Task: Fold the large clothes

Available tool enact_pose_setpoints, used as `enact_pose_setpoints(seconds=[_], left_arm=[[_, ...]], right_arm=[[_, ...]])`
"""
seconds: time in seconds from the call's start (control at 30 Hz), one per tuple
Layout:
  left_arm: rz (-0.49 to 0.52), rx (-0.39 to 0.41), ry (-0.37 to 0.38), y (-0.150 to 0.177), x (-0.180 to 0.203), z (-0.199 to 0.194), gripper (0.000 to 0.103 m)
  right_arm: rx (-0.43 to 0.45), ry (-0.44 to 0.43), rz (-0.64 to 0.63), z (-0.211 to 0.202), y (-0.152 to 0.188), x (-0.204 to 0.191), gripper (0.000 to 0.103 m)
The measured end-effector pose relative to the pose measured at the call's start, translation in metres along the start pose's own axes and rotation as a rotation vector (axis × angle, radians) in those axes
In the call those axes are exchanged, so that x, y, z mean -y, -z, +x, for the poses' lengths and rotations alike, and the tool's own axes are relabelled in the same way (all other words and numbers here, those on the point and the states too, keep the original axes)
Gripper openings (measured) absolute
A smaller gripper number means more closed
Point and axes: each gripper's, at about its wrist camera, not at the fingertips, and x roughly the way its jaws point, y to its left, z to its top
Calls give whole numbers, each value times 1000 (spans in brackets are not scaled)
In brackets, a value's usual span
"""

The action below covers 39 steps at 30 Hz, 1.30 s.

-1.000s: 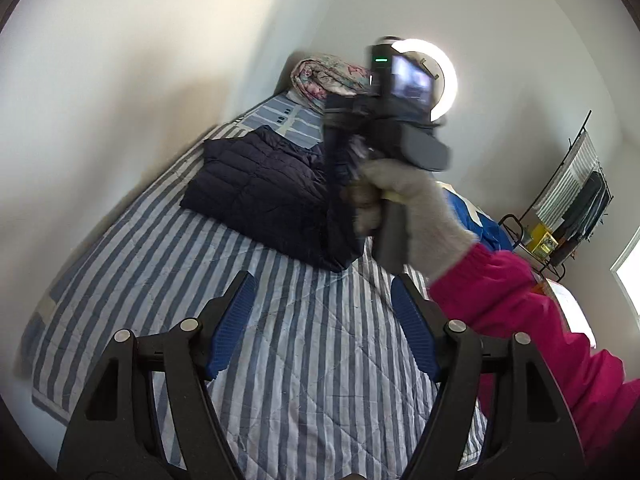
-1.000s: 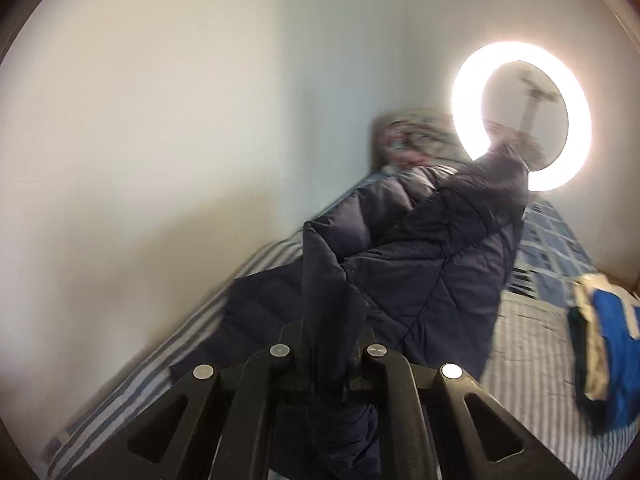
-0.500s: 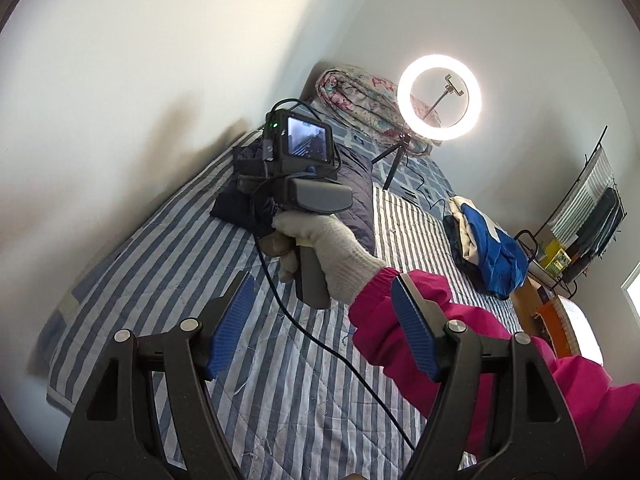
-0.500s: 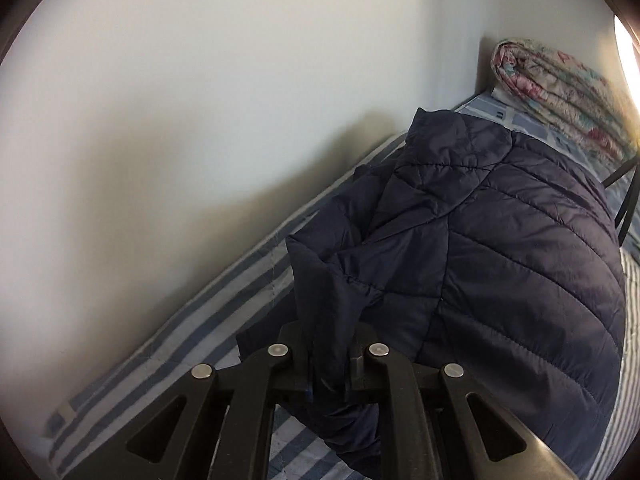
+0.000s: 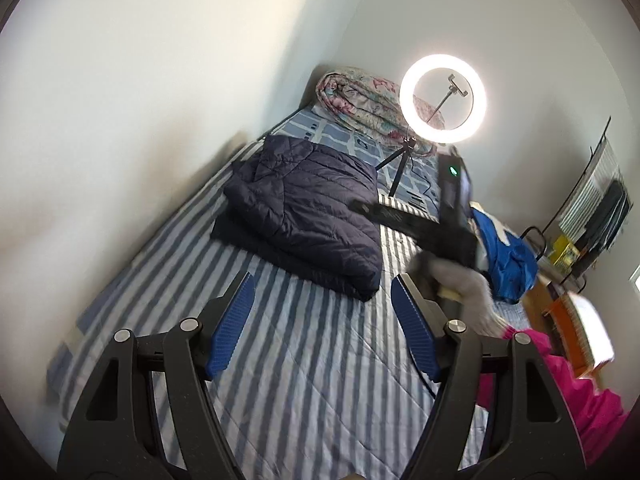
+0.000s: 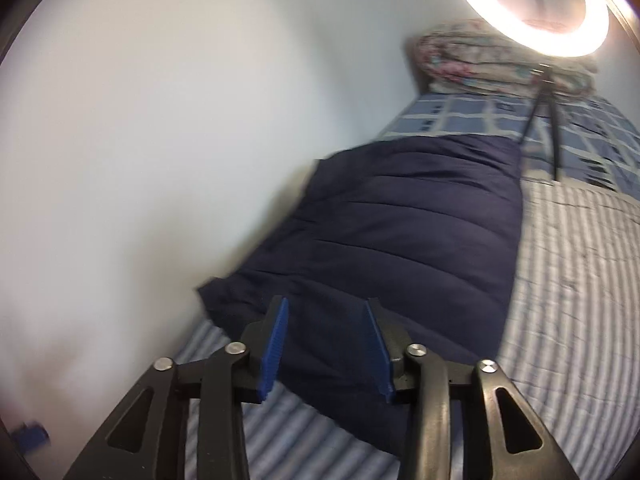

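Observation:
A dark navy quilted jacket [image 5: 304, 216] lies folded on the striped bed [image 5: 304, 380], close to the wall. My left gripper [image 5: 322, 284] hangs open over bare bedding, short of the jacket's near edge, with nothing between its blue pads. In the left wrist view the right gripper's body [image 5: 452, 216] shows blurred at the jacket's right side, held by a gloved hand [image 5: 468, 288]. In the right wrist view the jacket [image 6: 400, 240] fills the middle. My right gripper [image 6: 326, 312] is just above its near part, jaws opening, no cloth pinched between the pads.
A lit ring light on a tripod [image 5: 442, 98] stands on the bed behind the jacket. A rolled floral quilt [image 5: 360, 100] lies at the head. A blue and cream garment pile [image 5: 508, 256] sits at the bed's right side. White wall runs along the left.
The right gripper lowered the lifted jacket flap onto the jacket, then let go and pulled away to the right. The jacket now lies folded flat. The left gripper shifted slightly.

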Motion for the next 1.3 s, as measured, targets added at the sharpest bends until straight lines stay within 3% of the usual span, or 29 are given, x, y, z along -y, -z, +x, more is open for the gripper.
enact_pose_setpoints(seconds=[0.07, 0.17, 0.23, 0.3, 0.4, 0.6, 0.7, 0.83, 0.9, 0.97, 1.07, 1.3], left_arm=[[66, 14, -38, -17, 4, 20, 73], [122, 18, -115, -46, 1, 68, 73], [157, 15, -178, -62, -4, 104, 73], [200, 4, -269, -71, -12, 135, 62], [188, -73, -358, -76, -37, 190, 47], [76, -222, -360, -64, -91, 247, 44], [140, -288, -383, -50, -95, 264, 44], [204, -299, -414, -37, -88, 268, 43], [199, -301, -414, -37, -88, 269, 44], [195, -304, -414, -36, -88, 267, 44], [207, -307, -421, -37, -85, 267, 43], [191, -337, -378, -37, -80, 251, 40]], right_arm=[[-4, 47, 43, -10, 9, 30, 63], [-13, 37, 146, -13, 17, 72, 65], [-20, 17, 203, -7, 20, 91, 73], [-30, 0, 254, -1, 27, 107, 78], [-53, -34, 309, 12, 36, 120, 78], [-90, -129, 385, 26, 56, 126, 79], [-107, -171, 397, 35, 60, 124, 80], [-144, -196, 385, 56, 63, 116, 82], [-157, -200, 368, 60, 59, 110, 68], [-182, -189, 362, 63, 55, 107, 42], [-188, -151, 311, 58, 47, 98, 24], [-227, -93, 239, 22, 40, 83, 16]])
